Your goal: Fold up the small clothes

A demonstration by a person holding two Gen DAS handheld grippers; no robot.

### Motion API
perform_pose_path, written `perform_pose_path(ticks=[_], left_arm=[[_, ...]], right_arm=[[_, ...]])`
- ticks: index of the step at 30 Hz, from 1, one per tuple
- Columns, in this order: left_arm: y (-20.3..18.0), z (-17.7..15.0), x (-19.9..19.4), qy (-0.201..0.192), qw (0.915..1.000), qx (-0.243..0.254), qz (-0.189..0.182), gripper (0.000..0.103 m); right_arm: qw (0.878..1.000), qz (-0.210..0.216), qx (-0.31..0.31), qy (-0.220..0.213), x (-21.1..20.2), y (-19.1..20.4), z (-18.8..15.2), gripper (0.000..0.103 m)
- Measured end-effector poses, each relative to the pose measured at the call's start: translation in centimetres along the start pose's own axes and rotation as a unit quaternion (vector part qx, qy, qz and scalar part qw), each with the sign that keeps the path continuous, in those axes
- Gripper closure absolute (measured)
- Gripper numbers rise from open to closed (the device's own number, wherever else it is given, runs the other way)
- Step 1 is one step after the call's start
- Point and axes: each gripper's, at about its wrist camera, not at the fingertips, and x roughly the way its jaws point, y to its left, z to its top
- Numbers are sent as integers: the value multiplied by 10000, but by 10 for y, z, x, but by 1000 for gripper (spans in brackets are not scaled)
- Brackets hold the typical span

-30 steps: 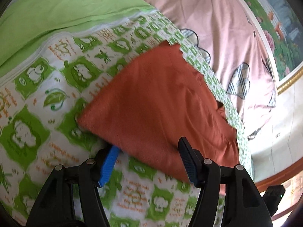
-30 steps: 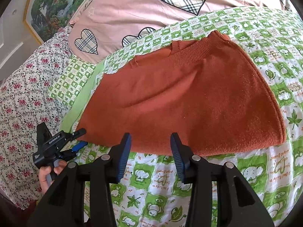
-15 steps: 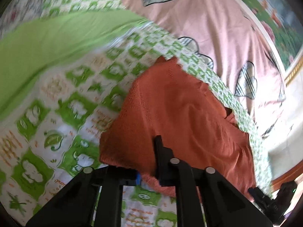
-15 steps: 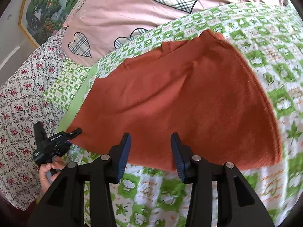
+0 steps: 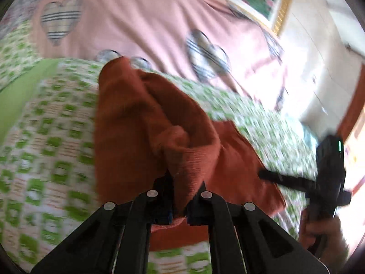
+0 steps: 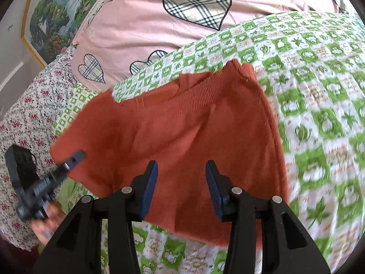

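Rust-orange garment: a small knitted piece with a ribbed band (image 6: pixel 182 123), lying on the green-and-white checked quilt (image 6: pixel 319 91); its left corner is lifted off the bed, the rest spreads flat.
Garment in the left wrist view: the knit (image 5: pixel 127 123) is bunched and folded over itself, one corner rising toward the camera, the far part resting on the quilt (image 5: pixel 45 148).
Left gripper: the black two-finger claw (image 5: pixel 180 203) is clenched on a gathered fold of the garment's edge, cloth pinched between the pads and spilling just below them.
Left gripper from the other side: it shows blurred at the left edge (image 6: pixel 75 157), held in a hand (image 6: pixel 45 223), its tip at the lifted corner of the knit.
Right gripper: the black claw with blue pads (image 6: pixel 181 187) is spread wide, hanging over the near hem of the garment; cloth shows in the gap, and I cannot tell whether the pads touch it.
Right gripper in the left wrist view: a dark blurred shape (image 5: pixel 264 174) at the right, its tip at the garment's edge.
Behind the quilt: a pink cover with plaid hearts (image 6: pixel 159 22), touching the quilt's far border.
Left of the quilt: a white sheet with small red flowers (image 6: pixel 27 105).
Wall: a gold-framed landscape painting (image 6: pixel 57 16), upper left.
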Motion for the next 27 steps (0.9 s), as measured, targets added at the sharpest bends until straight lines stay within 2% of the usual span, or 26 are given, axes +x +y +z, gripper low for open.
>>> perform_pose_path(ticks=[4, 7, 11, 16, 17, 18, 19, 20, 23, 27], left_arm=[[-24, -27, 36, 475, 9983, 340, 2, 98], [-30, -38, 41, 476, 9973, 536, 148, 98], [-26, -35, 36, 433, 9980, 466, 68, 98], [-31, -37, 33, 476, 9968, 626, 129, 98], [-32, -36, 33, 490, 9965, 658, 146, 98], [-33, -36, 32, 492, 9963, 685, 160, 98], [-35, -34, 29, 470, 9963, 709, 152, 98], [-36, -31, 26, 445, 9963, 719, 129, 98], [-49, -16, 13, 274, 9966, 742, -240, 98], [-81, -5, 19, 318, 9938, 745, -763, 98]], right_arm=[[9991, 224, -23, 357, 25, -3, 18, 56], [9966, 495, -14, 662, 50, 1, 28, 44], [9916, 780, -57, 1027, 91, 16, 42, 43], [9878, 958, -151, 1221, 137, 42, 63, 43], [9877, 923, -194, 1250, 142, 45, 65, 46], [9877, 863, -289, 1267, 146, 49, 67, 56], [9877, 799, -391, 1288, 148, 53, 69, 80], [9877, 835, -483, 1233, 142, 57, 72, 87], [9894, 917, -659, 908, 112, 58, 84, 87], [9927, 777, -762, 512, 66, 43, 100, 88]])
